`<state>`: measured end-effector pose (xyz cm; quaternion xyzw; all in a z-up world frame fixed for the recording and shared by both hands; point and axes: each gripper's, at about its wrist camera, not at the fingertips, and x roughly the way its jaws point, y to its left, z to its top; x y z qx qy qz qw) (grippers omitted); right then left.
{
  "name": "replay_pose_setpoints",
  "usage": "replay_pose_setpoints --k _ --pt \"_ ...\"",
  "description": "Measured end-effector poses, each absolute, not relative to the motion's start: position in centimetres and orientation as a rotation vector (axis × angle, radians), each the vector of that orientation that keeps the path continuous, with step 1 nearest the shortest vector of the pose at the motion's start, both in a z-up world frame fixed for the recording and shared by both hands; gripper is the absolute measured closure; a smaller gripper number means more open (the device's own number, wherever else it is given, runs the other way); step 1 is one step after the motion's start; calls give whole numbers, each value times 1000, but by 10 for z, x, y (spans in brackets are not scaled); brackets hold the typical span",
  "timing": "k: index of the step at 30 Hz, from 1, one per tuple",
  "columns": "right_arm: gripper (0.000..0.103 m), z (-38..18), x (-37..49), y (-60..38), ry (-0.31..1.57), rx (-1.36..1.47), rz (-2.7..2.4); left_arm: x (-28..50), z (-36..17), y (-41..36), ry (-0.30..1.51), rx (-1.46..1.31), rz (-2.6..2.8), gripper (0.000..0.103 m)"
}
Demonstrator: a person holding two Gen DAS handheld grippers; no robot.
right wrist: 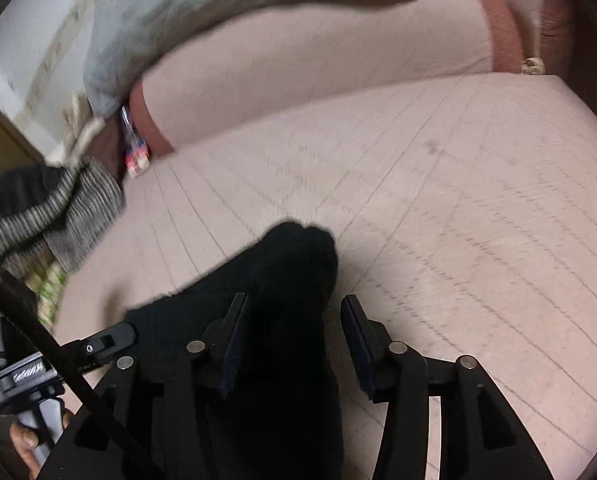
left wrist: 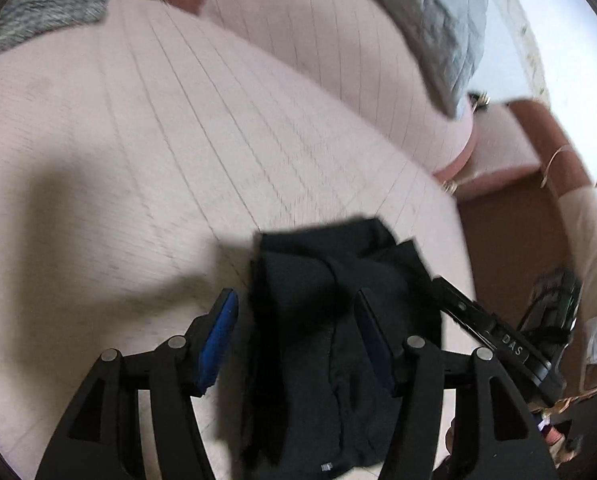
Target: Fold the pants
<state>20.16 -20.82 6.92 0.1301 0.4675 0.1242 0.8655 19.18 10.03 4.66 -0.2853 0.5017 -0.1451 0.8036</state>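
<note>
Between the blue pads of the left gripper (left wrist: 296,334) lies a bundle of black pants (left wrist: 330,320), but the jaws stand apart and neither pad presses the cloth; a strip of sofa shows between the left pad and the fabric. The right gripper (right wrist: 294,340) is likewise parted, with the same pants (right wrist: 274,280) lying between its fingers and no squeeze to be seen, though the left finger sits close against the dark fabric. From the left wrist view the right gripper (left wrist: 494,336) shows as a black bar just beside the right edge of the bundle; from the right wrist view the left gripper (right wrist: 98,340) reaches in at the lower left, with part of a hand (right wrist: 30,440) on its handle.

The pants lie gathered in folds on the front part of the seat of a pale pink sofa (left wrist: 178,140), the cover marked by thin quilted lines. Both views are blurred.

Toward the back of the seat, a grey knitted blanket (right wrist: 70,216) lies at one end, and a small red, white and blue thing (right wrist: 136,160) sits near it against the backrest; what it is cannot be told. A light grey quilted cloth (left wrist: 446,20) hangs over the top of the backrest. Reddish-brown trim (right wrist: 502,32) edges the sofa cushions.
</note>
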Motion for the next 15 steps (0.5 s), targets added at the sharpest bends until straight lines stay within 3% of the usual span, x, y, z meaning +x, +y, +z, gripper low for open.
replay_pose_setpoints --k 7,15 --pt "52 105 140 -223 888 426 444 186 79 85 1003 -609 -351 41" --pt "52 61 102 -210 952 300 403 206 33 54 1115 -495 -221 37"
